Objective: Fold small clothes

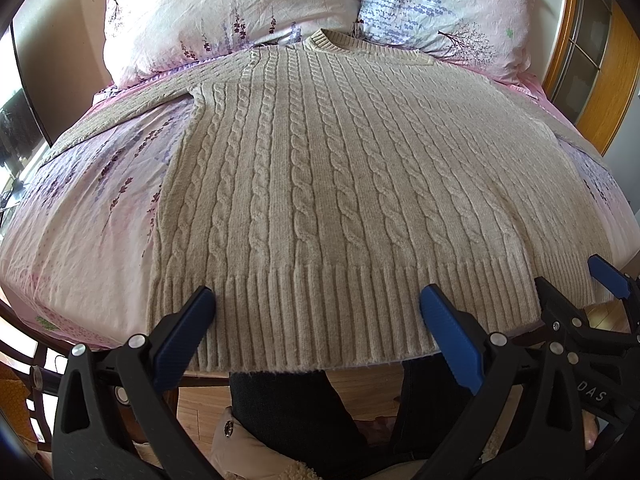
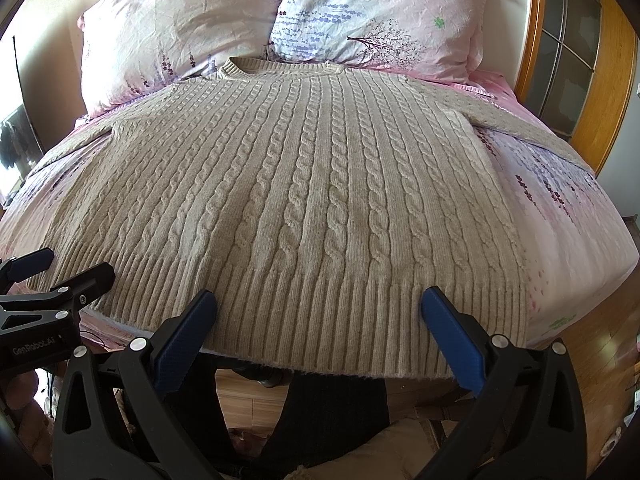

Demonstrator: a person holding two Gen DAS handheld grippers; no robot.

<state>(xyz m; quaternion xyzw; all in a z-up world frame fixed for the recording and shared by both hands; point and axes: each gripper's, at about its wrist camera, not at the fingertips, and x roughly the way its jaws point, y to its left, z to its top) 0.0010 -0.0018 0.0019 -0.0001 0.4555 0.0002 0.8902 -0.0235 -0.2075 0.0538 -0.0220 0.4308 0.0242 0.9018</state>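
Two spread grippers poised over a cable-knit sweater (image 1: 320,184) laid flat on a bed (image 1: 80,240).

From left to right: the left sleeve (image 1: 120,108) trails toward 10 o'clock across the floral sheet; the sweater's body lies face-up at centre, collar (image 1: 336,40) at 12 o'clock against two pillows (image 1: 224,12), ribbed hem (image 1: 304,320) at 6 o'clock overhanging the mattress edge; the right sleeve (image 2: 532,128) runs toward 2 o'clock; the left gripper (image 1: 316,324) and right gripper (image 2: 320,324) both hover at the hem with fingers released, grasping nothing; likely risks are a pinch that takes only the top layer of knit, so the fold drags unevenly, or a tug that slides the overhanging hem off the bed, since the heavy knit can stretch and slip on the smooth sheet.
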